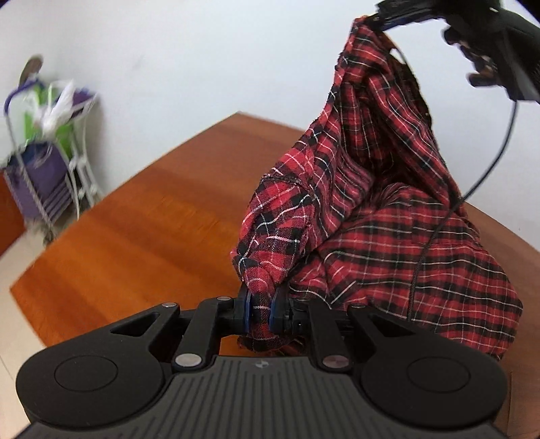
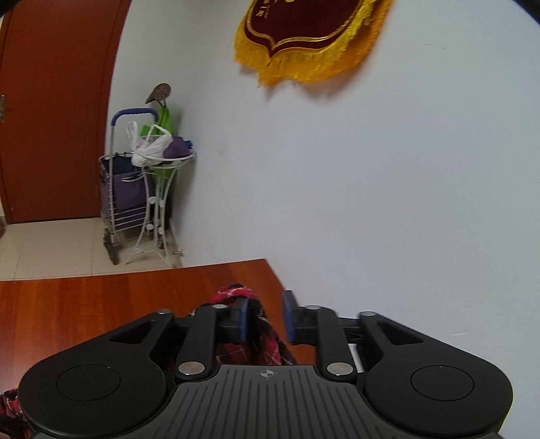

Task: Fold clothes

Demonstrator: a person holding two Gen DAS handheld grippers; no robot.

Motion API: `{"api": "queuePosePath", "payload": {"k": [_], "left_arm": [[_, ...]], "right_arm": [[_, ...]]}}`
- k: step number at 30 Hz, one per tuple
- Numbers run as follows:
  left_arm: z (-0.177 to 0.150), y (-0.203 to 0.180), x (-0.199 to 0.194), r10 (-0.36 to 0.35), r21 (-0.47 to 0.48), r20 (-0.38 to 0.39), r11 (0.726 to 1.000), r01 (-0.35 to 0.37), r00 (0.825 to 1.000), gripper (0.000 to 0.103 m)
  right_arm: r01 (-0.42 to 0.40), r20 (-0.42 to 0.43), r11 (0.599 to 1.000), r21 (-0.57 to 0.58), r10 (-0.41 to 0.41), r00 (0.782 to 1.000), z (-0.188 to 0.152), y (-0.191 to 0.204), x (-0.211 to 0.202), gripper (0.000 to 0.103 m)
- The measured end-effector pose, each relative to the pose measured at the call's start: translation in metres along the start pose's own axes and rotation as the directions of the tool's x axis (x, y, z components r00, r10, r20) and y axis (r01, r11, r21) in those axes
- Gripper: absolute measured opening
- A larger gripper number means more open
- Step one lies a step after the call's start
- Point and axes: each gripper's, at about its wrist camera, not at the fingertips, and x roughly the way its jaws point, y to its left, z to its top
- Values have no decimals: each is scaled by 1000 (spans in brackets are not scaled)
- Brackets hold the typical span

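Observation:
A red and black plaid shirt (image 1: 388, 219) is lifted off the brown wooden table (image 1: 135, 219) and hangs in a bunched drape. My left gripper (image 1: 260, 304) is shut on a lower fold of it near the table. The shirt's upper corner hangs from my right gripper (image 1: 383, 15), high at the top right of the left wrist view. In the right wrist view the right gripper (image 2: 266, 314) has its jaws apart. A strip of the shirt (image 2: 233, 293) lies over and against the left pad, with a gap to the right pad.
The table's far corner (image 2: 263, 261) meets a white wall. A wire shopping cart (image 2: 125, 189) and a white metal stand (image 2: 158, 202) with bags sit in the room's corner by a brown door (image 2: 50, 118). A fringed pennant (image 2: 310, 37) hangs on the wall. A black cable (image 1: 506, 135) trails down.

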Motion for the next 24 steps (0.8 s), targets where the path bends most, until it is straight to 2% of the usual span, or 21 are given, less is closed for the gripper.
{"api": "queuePosePath", "payload": {"k": [1,2,4,6,10,13,14,15,19,24], "left_arm": [[-2,15,1,0,-13,-11,1000,0,1000,16],[-5,28,2,-1,-21,-20,1000,1,1000,16],[-16,52,7,-3,-28,-35,1000,2,999,16],[-20,68,4,-8,-27,-41,1000,7,999,16],[-20,66,15,-15,-18,-44,1000,15,999,16],[-20,41,8,-14,-14,-48,1000,14,999,16],[-16,15,1,-12,-12,-49,1000,11,999,16],[-16,14,1,-10,-11,-52,1000,9,999,16],[-8,-53,-35,-4,-18,-56,1000,3,998,16],[-5,-63,-43,-4,-41,-43,999,2,999,16]], "right_arm": [[-11,-3,1000,8,11,1000,-5,-1,-5,52],[-22,-4,1000,16,22,1000,-11,-3,-12,60],[-41,-10,999,33,41,999,-21,-6,-25,68],[-54,-19,997,50,55,998,-34,-8,-40,71],[-68,-57,992,105,75,996,-66,-11,-65,89],[-63,-88,986,154,77,993,-95,-20,-86,92],[-55,-97,984,167,72,993,-105,-22,-94,93],[-47,-108,982,181,67,992,-116,-25,-101,94],[-37,-162,973,228,75,984,-161,-31,-128,94],[-46,-238,967,250,107,965,-217,-13,-148,94]]}}
